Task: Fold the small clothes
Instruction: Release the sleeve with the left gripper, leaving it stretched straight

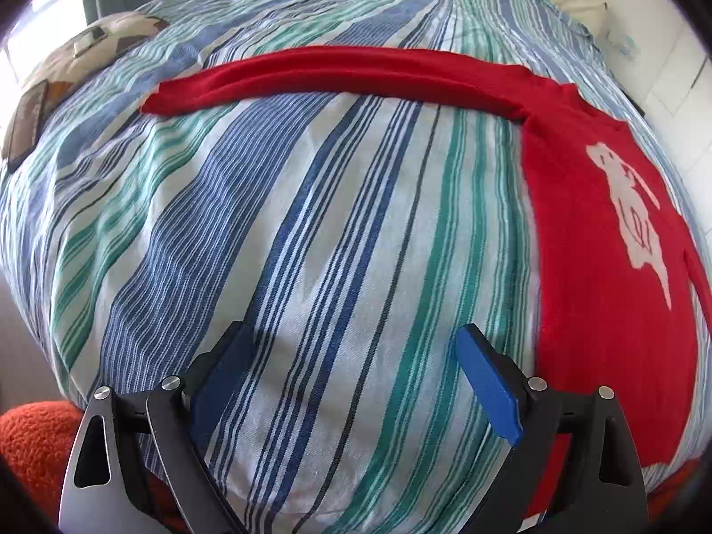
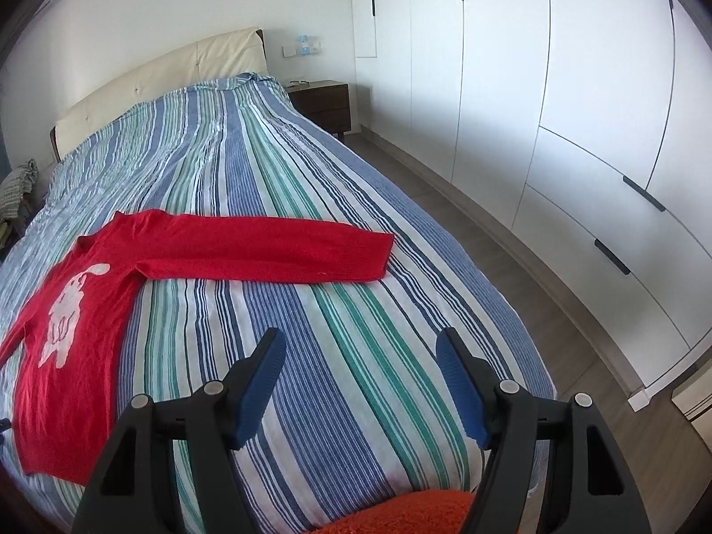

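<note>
Wardrobe (image 2: 556, 111): white, flat doors and drawers with dark bar handles; along the wall across the floor strip from the bed, on the side away from the sweater body.
Bed (image 2: 311, 204): landmark for all entries; covered by a sheet striped blue, green, white and dark; lightly wrinkled; fills most of both views.
Headboard (image 2: 178, 71): cream, padded; at the far end of the bed in the right wrist view.
Red sweater (image 2: 66, 356): task item; spread flat on top of the bed, unfolded; pale animal motif facing up on the chest; body toward the foot end.
Sleeve, wardrobe side (image 2: 276, 251): stretched straight out across the bed, cuff short of the bed edge.
Sleeve, opposite side (image 1: 311, 73): stretched straight across the bed in the left wrist view, cuff pointing toward the patterned pillow.
Nightstand (image 2: 322, 102): dark wood, two drawers; beside the head of the bed, wardrobe side.
Patterned pillow (image 1: 80, 58): beige and brown patches; on the bed near its window-side edge.
Orange fleece (image 2: 400, 514): fuzzy fabric at the near edge of the bed, under both tools.
Left gripper (image 1: 351, 378): released, blue pads spread wide, nothing between them; above bare striped sheet, beside the sweater body, not touching it.
Right gripper (image 2: 360, 378): released, blue pads spread wide, nothing held; above bare sheet, apart from the sweater.
</note>
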Available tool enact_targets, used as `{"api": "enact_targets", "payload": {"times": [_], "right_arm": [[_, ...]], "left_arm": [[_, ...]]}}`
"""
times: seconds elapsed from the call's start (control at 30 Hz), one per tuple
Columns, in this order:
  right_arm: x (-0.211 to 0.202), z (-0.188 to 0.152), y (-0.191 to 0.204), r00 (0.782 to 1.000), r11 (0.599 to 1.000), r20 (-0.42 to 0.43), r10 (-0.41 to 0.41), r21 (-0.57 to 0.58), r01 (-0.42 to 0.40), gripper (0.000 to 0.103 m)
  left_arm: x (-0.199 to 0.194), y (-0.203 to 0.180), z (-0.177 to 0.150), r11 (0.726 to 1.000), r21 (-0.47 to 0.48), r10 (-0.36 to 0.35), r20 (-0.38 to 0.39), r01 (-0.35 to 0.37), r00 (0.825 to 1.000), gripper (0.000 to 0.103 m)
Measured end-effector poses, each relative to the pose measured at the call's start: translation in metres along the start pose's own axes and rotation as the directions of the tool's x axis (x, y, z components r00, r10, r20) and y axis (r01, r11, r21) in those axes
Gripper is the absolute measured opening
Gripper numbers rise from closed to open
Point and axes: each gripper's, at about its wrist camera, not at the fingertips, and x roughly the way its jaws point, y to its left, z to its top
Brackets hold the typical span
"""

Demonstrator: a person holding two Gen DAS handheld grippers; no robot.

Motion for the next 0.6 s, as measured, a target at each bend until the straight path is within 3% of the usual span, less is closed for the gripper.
{"api": "enact_targets", "payload": {"times": [0.23, 0.6], "right_arm": [[0.002, 0.000, 0.007, 1.000, 0.999, 0.002, -0.014, -0.042, 0.014, 0.070], [0.004, 0.000, 0.005, 1.000, 0.999, -0.007, -0.012, -0.038, 0.012, 0.070]], "left_arm": [[0.006, -0.009, -0.007, 0.997, 0.036, 0.067, 0.000, -0.067, 0.998, 0.102], [0.010, -0.011, -0.008, 0.994, 0.056, 0.099, -0.014, -0.098, 0.995, 0.103]]}}
